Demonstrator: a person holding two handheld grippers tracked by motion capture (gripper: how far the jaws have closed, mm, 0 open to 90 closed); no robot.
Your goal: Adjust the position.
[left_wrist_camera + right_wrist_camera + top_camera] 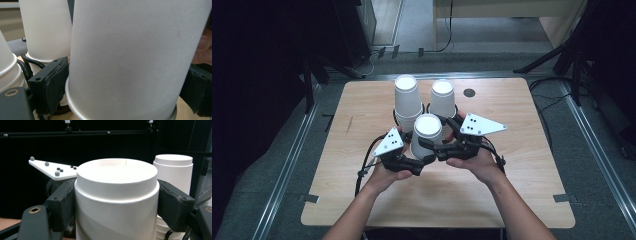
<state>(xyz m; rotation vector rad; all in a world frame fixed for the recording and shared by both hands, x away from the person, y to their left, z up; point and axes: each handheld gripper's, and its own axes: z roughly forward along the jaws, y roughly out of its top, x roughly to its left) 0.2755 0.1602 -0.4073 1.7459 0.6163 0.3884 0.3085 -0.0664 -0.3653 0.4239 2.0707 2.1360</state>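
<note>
Tongs, left (125, 85) and right (117, 202), both pinching nearest upturned cup (427, 134); its rim (75, 111) in left gripper view.

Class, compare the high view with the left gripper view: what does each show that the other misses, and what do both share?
High view alone: the light wooden table, both hands, the grey three-cornered plates, and the upside-down white paper cups' flat bases. Left gripper view alone: the left claw, its foam pads pressed against the near cup's lower wall just above the rim. Both share the near white paper cup and two more behind.

Wooden table (522, 200), grey floor (287, 165).
</note>
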